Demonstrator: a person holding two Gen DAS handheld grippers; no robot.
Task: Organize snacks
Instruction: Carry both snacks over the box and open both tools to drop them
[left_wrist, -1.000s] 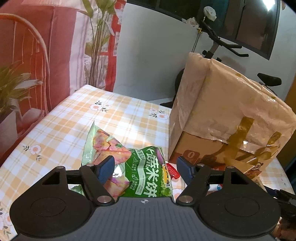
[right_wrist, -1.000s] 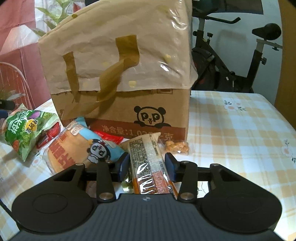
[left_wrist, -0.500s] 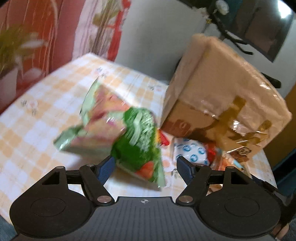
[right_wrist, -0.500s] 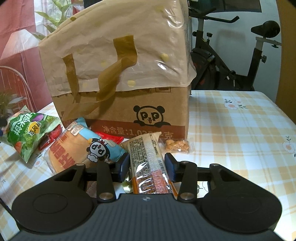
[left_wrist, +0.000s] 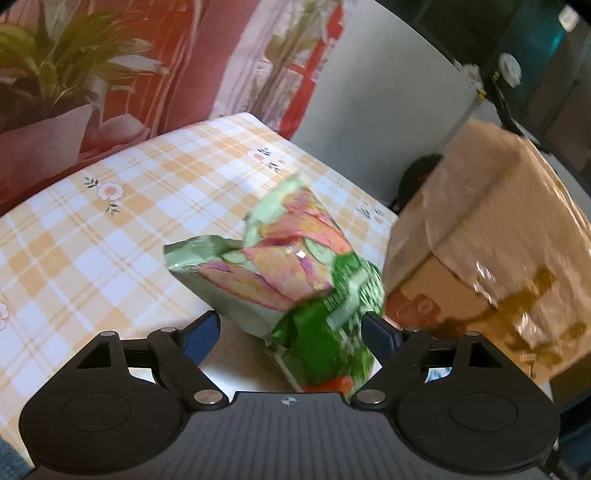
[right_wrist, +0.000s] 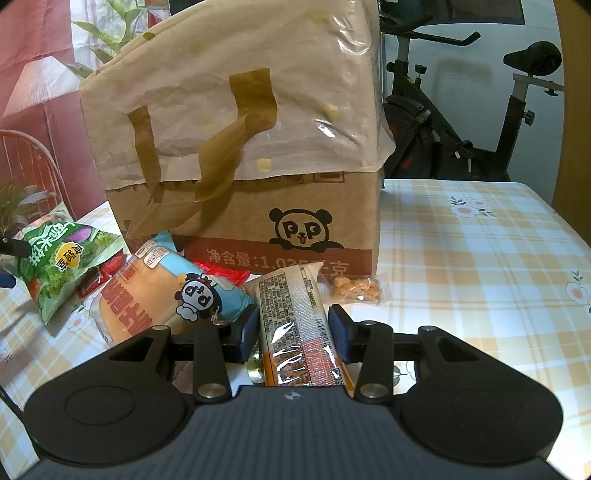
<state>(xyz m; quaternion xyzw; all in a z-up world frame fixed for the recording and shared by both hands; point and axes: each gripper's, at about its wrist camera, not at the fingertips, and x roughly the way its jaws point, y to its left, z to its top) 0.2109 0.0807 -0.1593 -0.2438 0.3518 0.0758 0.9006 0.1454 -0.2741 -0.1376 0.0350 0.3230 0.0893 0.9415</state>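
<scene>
On the checked tablecloth (right_wrist: 480, 258) sits a brown cardboard box (right_wrist: 295, 221) under crinkly paper. The left gripper (left_wrist: 291, 332), fingers wide apart, is around a shiny green snack bag (left_wrist: 295, 280). The right gripper (right_wrist: 293, 328) squeezes a long snack packet (right_wrist: 295, 325).

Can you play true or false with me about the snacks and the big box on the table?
1. The green snack bag is between the left gripper fingers. True.
2. The cardboard box has a cat drawn on it. False: it is a panda face.
3. The right gripper has a long snack packet between its fingers. True.
4. The little clear packet of orange bits sits on top of the box. False: it lies on the tablecloth in front of the box.
5. The tablecloth is plain blue. False: it is orange and white checks with flowers.
</scene>
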